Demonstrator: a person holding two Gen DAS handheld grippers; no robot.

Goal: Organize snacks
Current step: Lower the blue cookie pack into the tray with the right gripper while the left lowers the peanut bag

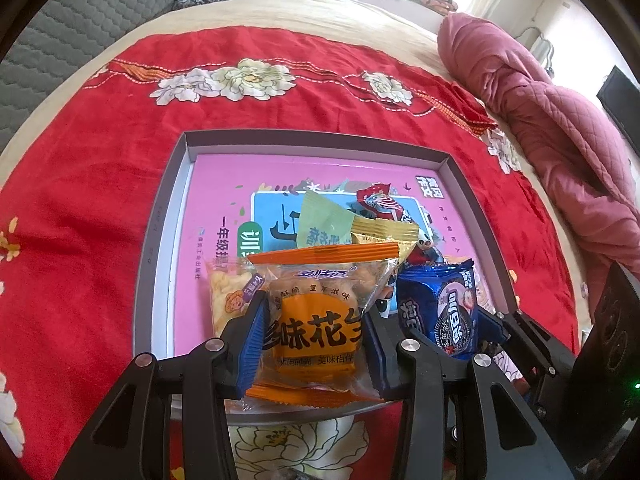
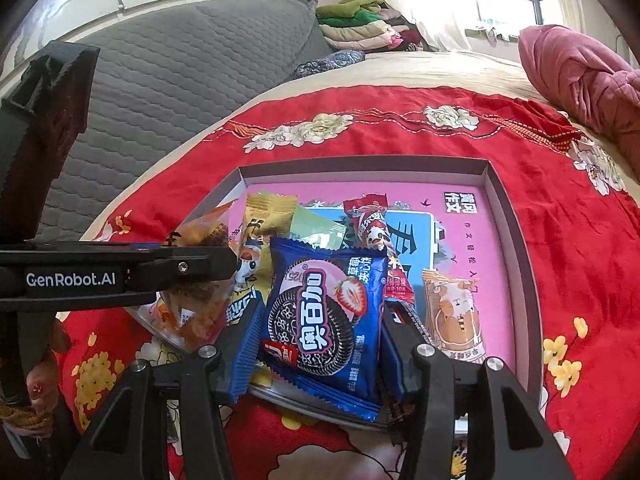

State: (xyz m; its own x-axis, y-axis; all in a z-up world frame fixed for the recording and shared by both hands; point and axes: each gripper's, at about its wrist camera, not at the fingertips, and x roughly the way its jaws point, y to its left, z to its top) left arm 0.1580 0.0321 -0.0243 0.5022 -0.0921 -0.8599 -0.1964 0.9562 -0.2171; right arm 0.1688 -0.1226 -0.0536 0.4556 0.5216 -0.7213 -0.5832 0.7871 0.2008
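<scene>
My left gripper [image 1: 316,336] is shut on an orange peanut snack packet [image 1: 316,320], held over the near edge of a shallow grey box lid [image 1: 316,140]. My right gripper [image 2: 320,344] is shut on a blue Oreo packet [image 2: 324,320], which also shows in the left wrist view [image 1: 444,312]. The lid [image 2: 516,216] holds a pink booklet [image 1: 224,200] and loose snacks: a green sachet [image 1: 324,220], a yellow packet [image 2: 268,212], a red candy [image 2: 370,216] and a tan cat-print packet [image 2: 456,316].
The lid rests on a red floral cloth [image 1: 100,160] spread on a bed. A pink quilt [image 1: 560,120] is bunched at the right. A grey quilted headboard [image 2: 180,60] is at the left. The left gripper's body [image 2: 80,276] crosses the right wrist view.
</scene>
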